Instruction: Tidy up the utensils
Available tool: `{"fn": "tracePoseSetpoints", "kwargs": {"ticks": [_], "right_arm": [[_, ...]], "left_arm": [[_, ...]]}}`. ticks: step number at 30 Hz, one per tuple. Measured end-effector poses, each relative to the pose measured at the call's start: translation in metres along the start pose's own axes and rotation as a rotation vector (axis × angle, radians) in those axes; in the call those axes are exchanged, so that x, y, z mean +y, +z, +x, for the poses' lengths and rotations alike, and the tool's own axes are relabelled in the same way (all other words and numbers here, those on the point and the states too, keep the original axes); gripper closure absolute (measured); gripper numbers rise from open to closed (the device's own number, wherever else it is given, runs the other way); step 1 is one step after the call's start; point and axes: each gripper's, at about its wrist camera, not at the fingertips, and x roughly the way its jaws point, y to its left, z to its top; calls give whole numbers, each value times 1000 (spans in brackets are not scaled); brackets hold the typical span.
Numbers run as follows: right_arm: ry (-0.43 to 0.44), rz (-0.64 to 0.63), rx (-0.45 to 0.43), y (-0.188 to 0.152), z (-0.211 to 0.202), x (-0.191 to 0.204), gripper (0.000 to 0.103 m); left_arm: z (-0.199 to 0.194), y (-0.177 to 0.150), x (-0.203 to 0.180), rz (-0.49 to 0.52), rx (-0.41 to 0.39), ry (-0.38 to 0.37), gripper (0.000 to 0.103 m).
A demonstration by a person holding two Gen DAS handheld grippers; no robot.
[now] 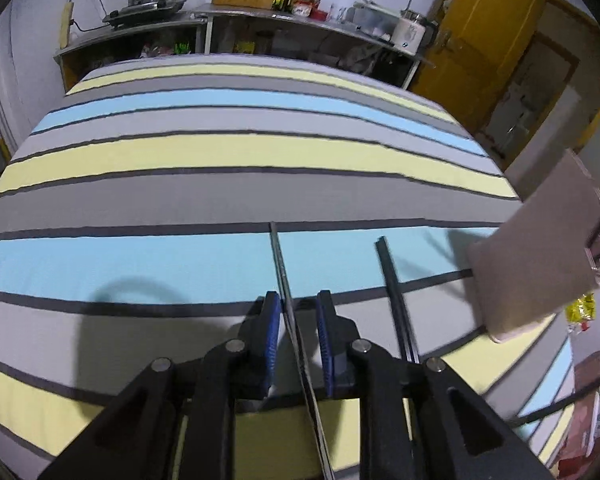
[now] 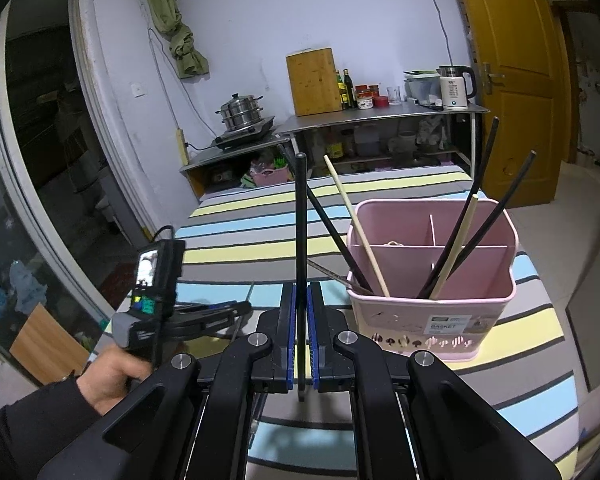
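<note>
striped cloth (image 1: 220,152) covers surface. right tongs (image 2: 301,312) clenched on upright black chopstick (image 2: 300,220); left tongs (image 1: 298,320) released, straddling a chopstick (image 1: 279,256). pink basket (image 2: 432,320), steel shelf (image 2: 380,114) behind.

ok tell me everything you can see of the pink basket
The pink basket looks like plastic, a rounded rectangular tub standing upright on the striped cloth. Thin inner walls split it into compartments. Its front carries a label reading BASKET above a row of small cutouts. Black chopsticks and pale wooden ones lean inside it.
</note>
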Motion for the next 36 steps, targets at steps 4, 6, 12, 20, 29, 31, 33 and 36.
{"fn": "tracePoseSetpoints", "kwargs": {"ticks": [4,6,12,20,29,31,33,36], "right_arm": [[0,-1,2,0,1,0,97],[0,0,4,0,2,0,97],[-2,3,6,1,2,2,97],[-8,7,0,0,1,2,97],[-6,1,-14,1,-3,10,97],[-5,0,-16,1,-4,12,97],[-4,1,-19,1,-6,13,97],[-3,0,-28,2,-10,11,97]], "left_arm": [[0,-1,-6,42,-16,44,83],[1,-2,-11,69,-17,75,84],[-1,2,-7,82,-5,94,98],[-51,-2,1,58,-94,-4,98],[-130,-7,-7,94,-221,-75,98],[-142,-8,-8,97,-237,-88,98],[-152,-8,-9,97,-249,-105,98],[-163,-8,-14,104,-259,-122,98]]}}
